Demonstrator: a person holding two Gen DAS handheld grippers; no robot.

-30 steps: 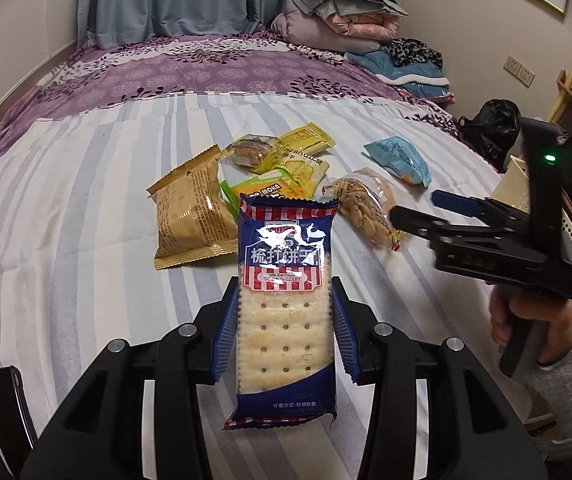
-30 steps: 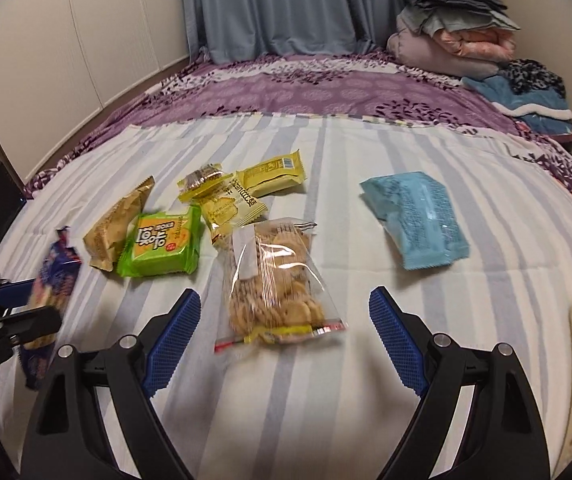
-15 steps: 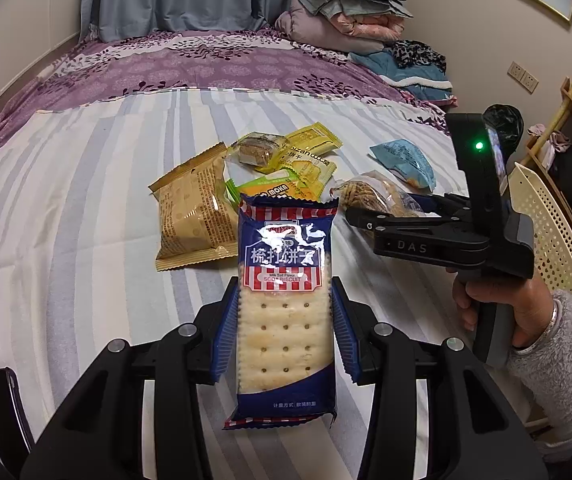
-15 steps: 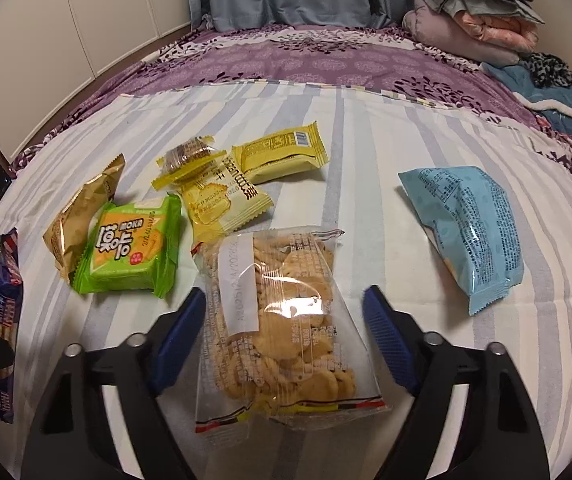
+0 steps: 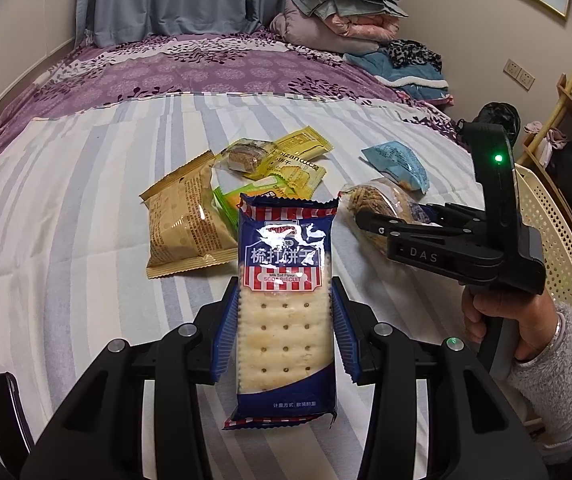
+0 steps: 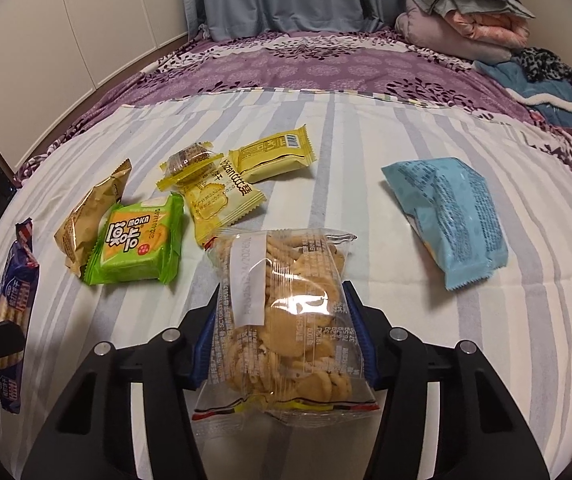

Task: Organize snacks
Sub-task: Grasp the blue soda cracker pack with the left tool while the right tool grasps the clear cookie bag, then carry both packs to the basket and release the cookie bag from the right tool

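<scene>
The left gripper is clamped on the long blue, red and white plastic packet of soda crackers, with its blue ribbed pads pressing on the two long sides, low on the packet, over the bed. This packet looks light and flat, and the crackers inside are stiff but can snap, so a soft squeeze on the long edges is best, I think. The right gripper has its jaws closing around the clear crinkly bag of small wavy biscuits, which lies on the striped white and grey bed sheet, and the blue pads already touch the bag's sides. This bag looks puffy, shiny and a bit slippery, and the biscuits can crumble, so it should be held at the middle and not squashed. Just behind it lie a flat square green packet and a crumpled gold foil bag, touching each other. A little further are three small yellow wrappers, soft and thin. Off to the right, well apart, is a plump light blue bag. Beside the bed stands a cream plastic basket with small holes. At the far end is a purple flowery blanket, and folded quilts are piled up.
</scene>
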